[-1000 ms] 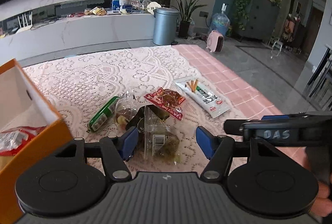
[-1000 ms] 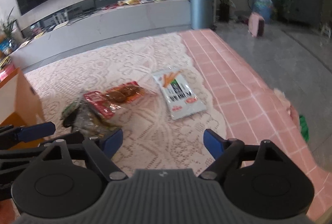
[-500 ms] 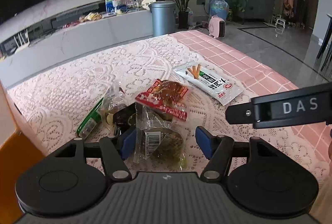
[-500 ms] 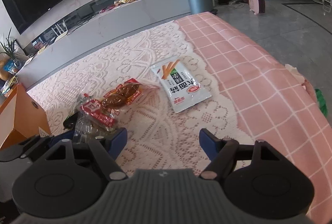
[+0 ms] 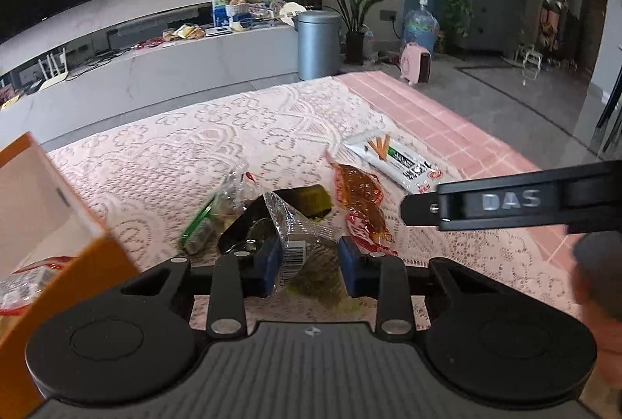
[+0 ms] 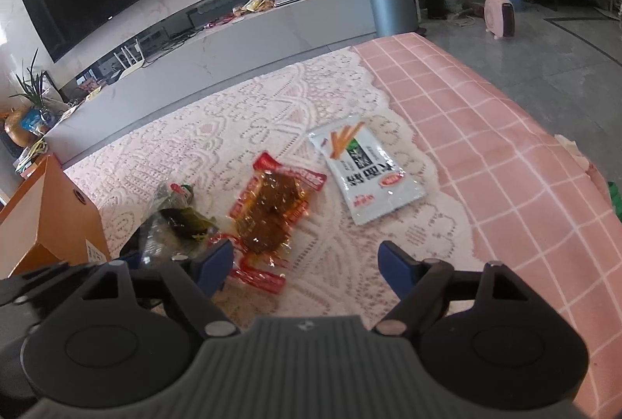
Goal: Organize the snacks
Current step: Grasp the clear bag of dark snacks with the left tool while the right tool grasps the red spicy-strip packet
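My left gripper is shut on a clear packet of green pickles in a small heap of snacks on the lace cloth. Beside it lie a green tube snack, a dark packet, a red packet with brown meat and a white stick-snack bag. My right gripper is open and empty, just in front of the red packet; the white bag lies beyond it to the right.
An orange box stands at the left with a red-and-white packet inside; it also shows in the right wrist view. The pink checked cloth runs to the table's right edge. The right gripper's side bar crosses the left wrist view.
My left gripper's fingers have closed on the clear pickle packet. The right gripper has moved forward to the red packet and stays open.
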Action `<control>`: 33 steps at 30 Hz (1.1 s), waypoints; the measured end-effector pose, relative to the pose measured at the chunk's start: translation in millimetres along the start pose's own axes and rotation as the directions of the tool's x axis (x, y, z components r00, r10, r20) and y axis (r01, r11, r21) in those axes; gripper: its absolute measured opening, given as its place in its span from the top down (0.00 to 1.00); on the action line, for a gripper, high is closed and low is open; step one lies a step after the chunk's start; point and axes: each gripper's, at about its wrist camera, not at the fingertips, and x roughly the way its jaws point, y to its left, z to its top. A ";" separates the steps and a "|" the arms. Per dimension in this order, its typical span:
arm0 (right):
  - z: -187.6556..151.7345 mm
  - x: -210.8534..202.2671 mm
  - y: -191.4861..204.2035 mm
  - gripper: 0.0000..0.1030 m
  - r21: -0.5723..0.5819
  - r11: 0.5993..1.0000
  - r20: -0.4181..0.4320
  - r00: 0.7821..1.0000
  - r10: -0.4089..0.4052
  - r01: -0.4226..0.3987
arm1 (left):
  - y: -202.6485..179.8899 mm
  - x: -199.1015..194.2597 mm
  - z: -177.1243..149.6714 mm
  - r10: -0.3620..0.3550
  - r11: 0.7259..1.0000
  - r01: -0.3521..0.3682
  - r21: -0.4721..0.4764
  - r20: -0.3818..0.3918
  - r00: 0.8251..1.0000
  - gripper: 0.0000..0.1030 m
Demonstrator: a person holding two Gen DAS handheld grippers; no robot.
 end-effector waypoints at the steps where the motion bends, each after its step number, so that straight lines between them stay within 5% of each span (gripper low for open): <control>1: 1.4 2.7 1.5 0.20 0.002 1.000 -0.002 1.000 0.009 -0.009 | 2.3 -3.3 0.9 0.006 1.000 -0.006 -0.005 0.004 1.000 0.65; 18: 13.3 73.1 30.3 0.21 -0.038 0.999 -0.129 0.991 0.013 -0.018 | 19.4 -16.0 4.9 0.063 0.998 -0.063 -0.028 0.019 0.998 0.65; 25: -1.2 79.7 52.5 0.22 -0.237 0.970 -0.109 0.991 -0.075 0.047 | 18.9 -16.3 2.7 0.091 0.996 -0.091 -0.006 0.025 0.996 0.64; 27: -5.8 79.4 57.8 0.30 -0.293 0.954 -0.092 0.991 -0.095 0.064 | 19.8 -16.4 2.1 0.090 0.996 -0.090 -0.006 0.025 0.996 0.64; 29: -7.7 76.9 60.5 0.48 -0.318 0.947 -0.080 0.994 -0.076 0.047 | 20.1 -16.8 2.0 0.084 0.996 -0.084 -0.009 0.023 0.996 0.64; 33: -10.1 72.0 63.5 0.58 -0.349 0.935 -0.053 0.995 -0.087 0.063 | 21.6 -17.6 2.3 0.079 0.997 -0.078 -0.021 0.021 0.997 0.64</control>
